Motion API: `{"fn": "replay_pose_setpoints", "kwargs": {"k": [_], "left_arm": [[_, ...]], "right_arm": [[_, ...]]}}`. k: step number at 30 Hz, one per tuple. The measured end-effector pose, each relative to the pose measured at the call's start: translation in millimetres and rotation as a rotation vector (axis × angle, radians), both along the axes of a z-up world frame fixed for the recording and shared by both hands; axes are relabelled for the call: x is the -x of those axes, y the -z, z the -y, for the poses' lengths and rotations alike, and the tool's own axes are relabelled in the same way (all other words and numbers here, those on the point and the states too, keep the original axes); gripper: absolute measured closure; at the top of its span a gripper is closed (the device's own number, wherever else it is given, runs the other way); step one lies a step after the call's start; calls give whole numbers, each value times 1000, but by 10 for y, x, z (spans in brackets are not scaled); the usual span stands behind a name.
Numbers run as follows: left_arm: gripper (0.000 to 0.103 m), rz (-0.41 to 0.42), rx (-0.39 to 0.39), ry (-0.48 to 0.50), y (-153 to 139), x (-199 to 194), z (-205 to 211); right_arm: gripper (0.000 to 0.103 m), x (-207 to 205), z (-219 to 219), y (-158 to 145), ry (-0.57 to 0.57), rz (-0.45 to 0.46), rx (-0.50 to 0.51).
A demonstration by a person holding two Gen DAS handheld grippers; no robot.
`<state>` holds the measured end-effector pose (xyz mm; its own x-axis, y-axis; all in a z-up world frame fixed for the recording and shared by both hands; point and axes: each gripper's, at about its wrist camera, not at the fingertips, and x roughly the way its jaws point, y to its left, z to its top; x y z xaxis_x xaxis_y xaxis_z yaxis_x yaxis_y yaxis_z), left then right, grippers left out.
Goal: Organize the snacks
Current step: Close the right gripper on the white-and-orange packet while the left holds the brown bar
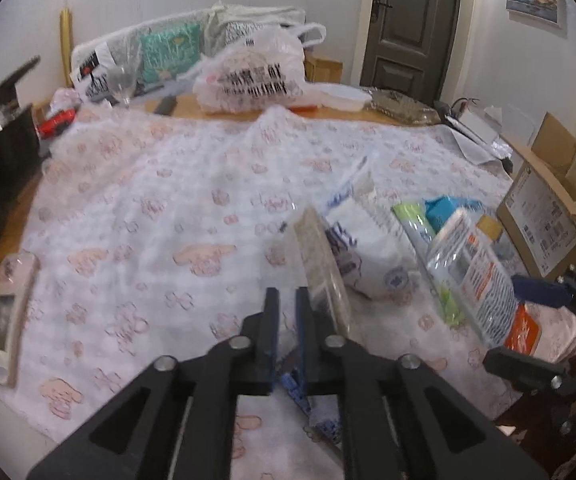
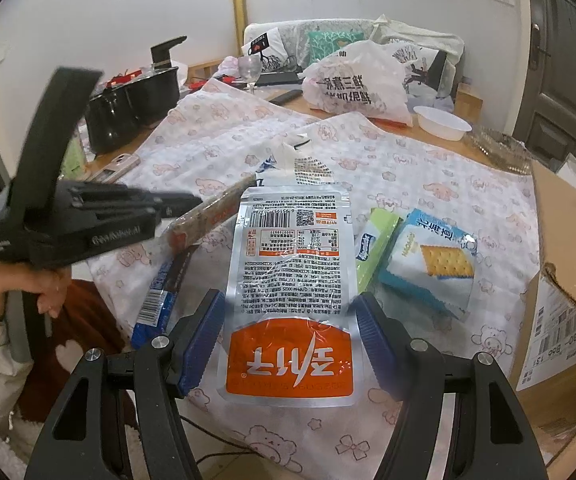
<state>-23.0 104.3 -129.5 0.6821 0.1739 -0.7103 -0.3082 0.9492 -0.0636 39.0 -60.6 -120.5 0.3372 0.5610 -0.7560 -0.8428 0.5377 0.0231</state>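
Left wrist view: our left gripper [image 1: 286, 320] has its fingers drawn narrow, and a flat brown snack bar [image 1: 322, 268] in clear wrap rises from between them; we judge it pinched by its near end, its long axis running up and away.
Left wrist, surroundings: the other snacks lie to the right on the patterned cloth [image 1: 147, 184] over the bench, beside the cardboard box [image 1: 544, 220].
Right wrist view: our right gripper [image 2: 290, 344] stands wide, holding nothing.
Right wrist, target: the silver and orange pouch [image 2: 292, 292] lies flat between the fingers, long axis straight ahead.
Right wrist, neighbours: the cracker pack [image 2: 428, 260] and green pack [image 2: 376, 248] lie just right.
Key relation: the right fingers are nearer; closing would meet the pouch's long edges.
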Motion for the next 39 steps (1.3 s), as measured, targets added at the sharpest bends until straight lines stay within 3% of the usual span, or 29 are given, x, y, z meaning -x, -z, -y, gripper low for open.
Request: {"fn": "replay_pose_setpoints", "kwargs": {"k": [3,4,9,13,16,20,25,30,39], "left_arm": [[67,23,25,42,-60,-40,46],[64,21,31,55,-55,-70,72],[62,-36,32,82,107,-297,194],[59,-106,17,35,256,-384,148],[51,-104,69,28,301,-388,106],[46,-116,36,24,324,-432,183],[52,-127,-28,7,343,-469,255],[61,-121,0,-3,312,-441,162],[63,-56,12,-32,78,-270,-47]], "right_arm": [[39,-40,0,15,2,-12,-5],[39,-52,4,23,2,-16,-6],[39,-98,41,54,3,-28,-9],[39,-149,78,93,11,-42,-9],[39,-190,92,136,15,-60,-13],[39,-219,83,180,11,-74,-18],[39,-256,95,216,11,-92,-27],[39,-259,101,218,10,-97,-31],[39,-271,68,160,14,-90,-38]]}}
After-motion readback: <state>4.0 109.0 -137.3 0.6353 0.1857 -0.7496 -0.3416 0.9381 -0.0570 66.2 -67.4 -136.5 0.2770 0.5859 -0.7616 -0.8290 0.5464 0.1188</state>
